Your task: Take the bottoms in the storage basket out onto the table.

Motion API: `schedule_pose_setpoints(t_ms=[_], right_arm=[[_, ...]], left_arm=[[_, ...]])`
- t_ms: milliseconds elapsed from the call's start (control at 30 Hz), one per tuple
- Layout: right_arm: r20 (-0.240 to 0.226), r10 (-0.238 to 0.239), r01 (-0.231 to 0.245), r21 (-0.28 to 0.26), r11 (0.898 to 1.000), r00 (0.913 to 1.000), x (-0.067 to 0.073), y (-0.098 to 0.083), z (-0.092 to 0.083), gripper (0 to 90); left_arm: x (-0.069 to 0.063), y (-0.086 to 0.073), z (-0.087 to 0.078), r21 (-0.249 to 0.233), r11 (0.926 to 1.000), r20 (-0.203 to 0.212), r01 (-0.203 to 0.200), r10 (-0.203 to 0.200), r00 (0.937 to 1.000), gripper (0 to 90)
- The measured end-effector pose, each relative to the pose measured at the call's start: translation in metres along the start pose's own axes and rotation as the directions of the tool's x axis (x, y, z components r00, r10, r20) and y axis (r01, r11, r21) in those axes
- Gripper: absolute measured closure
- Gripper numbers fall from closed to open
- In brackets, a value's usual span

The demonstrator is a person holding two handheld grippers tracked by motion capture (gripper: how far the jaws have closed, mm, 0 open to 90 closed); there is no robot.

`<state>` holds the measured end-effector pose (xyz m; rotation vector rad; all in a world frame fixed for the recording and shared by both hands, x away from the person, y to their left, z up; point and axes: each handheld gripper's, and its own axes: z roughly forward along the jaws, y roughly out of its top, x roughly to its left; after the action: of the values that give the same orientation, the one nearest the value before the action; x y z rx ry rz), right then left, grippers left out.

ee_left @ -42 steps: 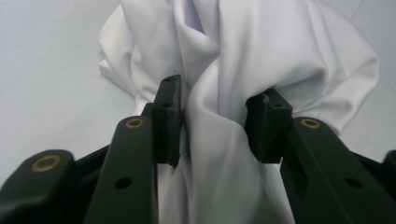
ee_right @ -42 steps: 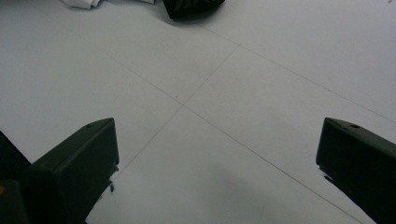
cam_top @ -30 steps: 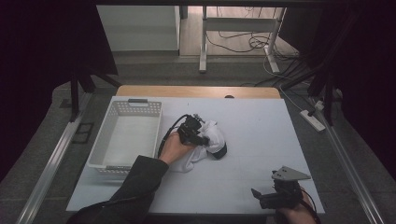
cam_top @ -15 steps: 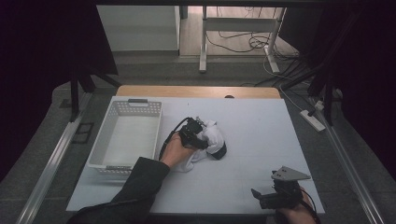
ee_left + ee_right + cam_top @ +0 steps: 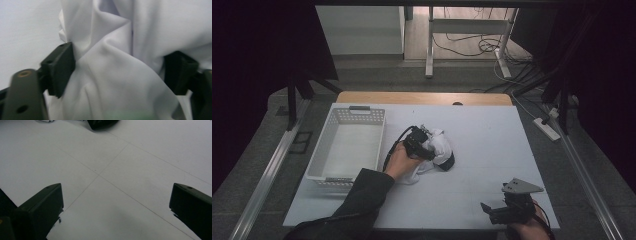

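Near the middle of the counter (image 5: 492, 150), just right of the white basket (image 5: 347, 150), the left gripper (image 5: 120, 72) has just been opening its fingers, which now stand apart with the white cloth (image 5: 437, 150) bunched between them. That looks like a release, the cloth left crumpled beside the basket. Down at the near right corner the right gripper (image 5: 116, 212) waits, fingers wide apart over bare counter

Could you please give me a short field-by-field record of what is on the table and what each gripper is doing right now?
surface: white table
garment: crumpled white cloth near the table's middle, a dark part at its right edge
basket: white slotted basket, left of the cloth, nothing visible inside
left gripper: at the cloth, jaws have just been opening, fabric bunched between them
right gripper: near front right corner, jaws wide, nothing between them
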<state>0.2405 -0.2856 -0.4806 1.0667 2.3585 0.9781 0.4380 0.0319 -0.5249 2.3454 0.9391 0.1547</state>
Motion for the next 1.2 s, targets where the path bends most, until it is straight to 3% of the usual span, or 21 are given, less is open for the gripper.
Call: schedule_pose_setpoints(t_ms=[267, 433, 933, 1200], right_arm=[[0.000, 0.000, 0.000, 0.000, 1.000, 1.0000, 0.000, 0.000, 0.000, 0.0], [0.000, -0.001, 0.001, 0.003, 1.000, 1.0000, 0.000, 0.000, 0.000, 0.0], [0.001, -0.002, 0.002, 0.002, 1.000, 1.0000, 0.000, 0.000, 0.000, 0.0], [0.000, -0.003, 0.003, 0.004, 1.000, 1.0000, 0.000, 0.000, 0.000, 0.0]], left_arm=[[0.003, 0.001, 0.002, 0.018, 0.9991, 0.042, 0.038, -0.039, 0.9984, 4.2], [0.005, 0.002, 0.001, 0.022, 0.9984, 0.074, 0.052, -0.053, 0.9958, 0.5], [0.002, 0.006, -0.011, 0.049, 0.9980, 0.126, 0.040, -0.046, 0.9909, 0.1], [0.001, 0.008, -0.022, 0.028, 0.9985, 0.168, 0.048, -0.052, 0.9844, 0.1]])
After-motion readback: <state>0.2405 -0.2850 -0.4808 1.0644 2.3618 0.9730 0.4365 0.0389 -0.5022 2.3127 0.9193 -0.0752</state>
